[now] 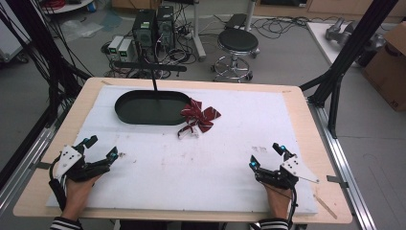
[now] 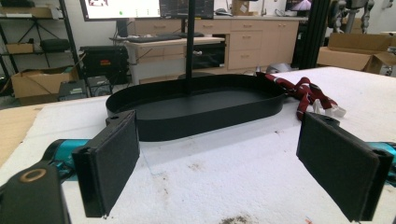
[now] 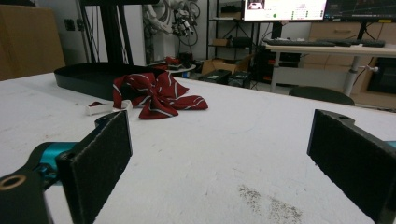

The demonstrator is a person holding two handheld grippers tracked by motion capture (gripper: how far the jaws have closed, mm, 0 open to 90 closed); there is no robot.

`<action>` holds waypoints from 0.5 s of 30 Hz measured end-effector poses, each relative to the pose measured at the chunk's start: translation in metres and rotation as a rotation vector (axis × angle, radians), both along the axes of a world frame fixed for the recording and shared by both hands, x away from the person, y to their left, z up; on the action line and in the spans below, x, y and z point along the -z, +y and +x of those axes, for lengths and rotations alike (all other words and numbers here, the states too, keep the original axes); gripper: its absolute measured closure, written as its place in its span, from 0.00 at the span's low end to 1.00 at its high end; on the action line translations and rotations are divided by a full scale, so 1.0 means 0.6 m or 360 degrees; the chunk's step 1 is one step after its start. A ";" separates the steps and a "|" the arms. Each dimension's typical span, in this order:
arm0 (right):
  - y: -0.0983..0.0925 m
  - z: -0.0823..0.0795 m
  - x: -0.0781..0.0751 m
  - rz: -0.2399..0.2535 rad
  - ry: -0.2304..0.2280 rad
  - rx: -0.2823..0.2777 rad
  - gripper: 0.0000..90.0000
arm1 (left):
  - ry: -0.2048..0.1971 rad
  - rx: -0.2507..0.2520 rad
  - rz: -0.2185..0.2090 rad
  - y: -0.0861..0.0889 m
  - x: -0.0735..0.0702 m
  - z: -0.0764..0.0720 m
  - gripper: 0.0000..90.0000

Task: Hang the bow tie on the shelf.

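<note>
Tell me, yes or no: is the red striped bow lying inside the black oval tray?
No, the red striped bow lies on the white table cover just outside the black oval tray's right end, touching its rim.

Dark red bow [image 1: 199,114] w/ white stripes, black tray [image 1: 125,111], white mat [image 1: 215,163].

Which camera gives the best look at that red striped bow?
The right gripper view: the bow lies close, unobstructed, its white stripes clear. The high view shows it small, beside the black tray. The left gripper view catches it at the tray's far end, seen edge-on.
</note>
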State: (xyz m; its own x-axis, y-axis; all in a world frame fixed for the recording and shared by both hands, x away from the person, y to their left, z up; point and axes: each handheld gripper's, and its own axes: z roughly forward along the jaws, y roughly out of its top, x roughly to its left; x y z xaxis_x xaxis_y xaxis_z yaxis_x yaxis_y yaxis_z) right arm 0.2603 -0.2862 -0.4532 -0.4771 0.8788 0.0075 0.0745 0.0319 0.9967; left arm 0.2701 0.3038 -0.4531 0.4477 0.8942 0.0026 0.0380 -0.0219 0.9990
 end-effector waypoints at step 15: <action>0.003 0.010 -0.009 -0.0067 0.0082 0.0014 0.06 | 0.0030 0.0004 -0.0002 0.002 -0.001 0.003 0.15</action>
State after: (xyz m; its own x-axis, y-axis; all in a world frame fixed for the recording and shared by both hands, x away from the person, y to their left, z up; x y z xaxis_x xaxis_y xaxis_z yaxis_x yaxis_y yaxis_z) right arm 0.2662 -0.2847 -0.4479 -0.4694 0.8830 -0.0049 0.1263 0.0726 0.9893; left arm 0.2717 0.3048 -0.4526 0.4500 0.8930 -0.0069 0.0570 -0.0210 0.9982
